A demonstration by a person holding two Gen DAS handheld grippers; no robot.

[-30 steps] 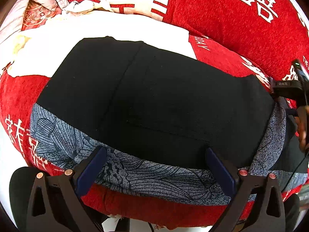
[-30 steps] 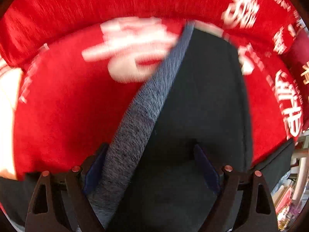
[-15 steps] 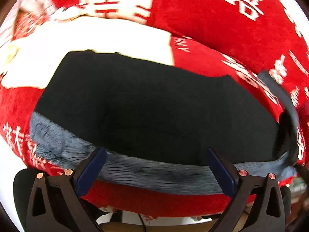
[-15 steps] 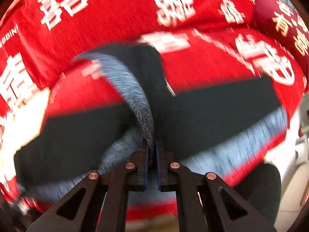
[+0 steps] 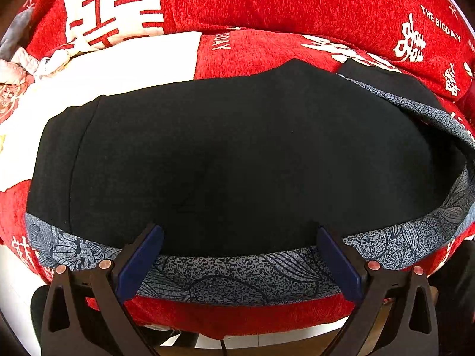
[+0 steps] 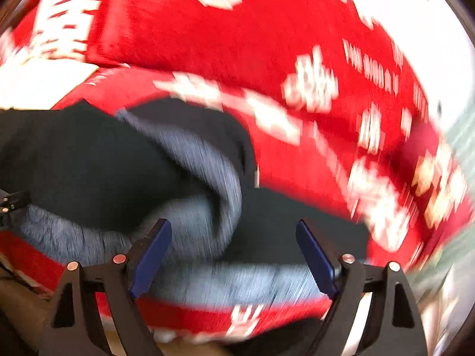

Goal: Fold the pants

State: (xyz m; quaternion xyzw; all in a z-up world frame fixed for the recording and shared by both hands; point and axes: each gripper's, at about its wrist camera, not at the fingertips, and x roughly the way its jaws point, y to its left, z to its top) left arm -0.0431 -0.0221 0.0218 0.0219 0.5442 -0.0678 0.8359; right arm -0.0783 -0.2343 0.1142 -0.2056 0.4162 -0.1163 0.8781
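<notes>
The whole right wrist view is smeared with motion blur, so the white characters on the red cover (image 6: 207,38) cannot be read and the pants (image 6: 98,163) show no clear fold lines. In the left wrist view, the pants (image 5: 225,154) run off the right edge, hiding that end.

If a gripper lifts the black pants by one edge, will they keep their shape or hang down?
The pants will probably hang limp: one end already lies turned back in a soft curve, and the cloth follows the rounded red sofa cushion. Pushed, they would likely bunch rather than slide as one piece. Both grippers are open.
</notes>
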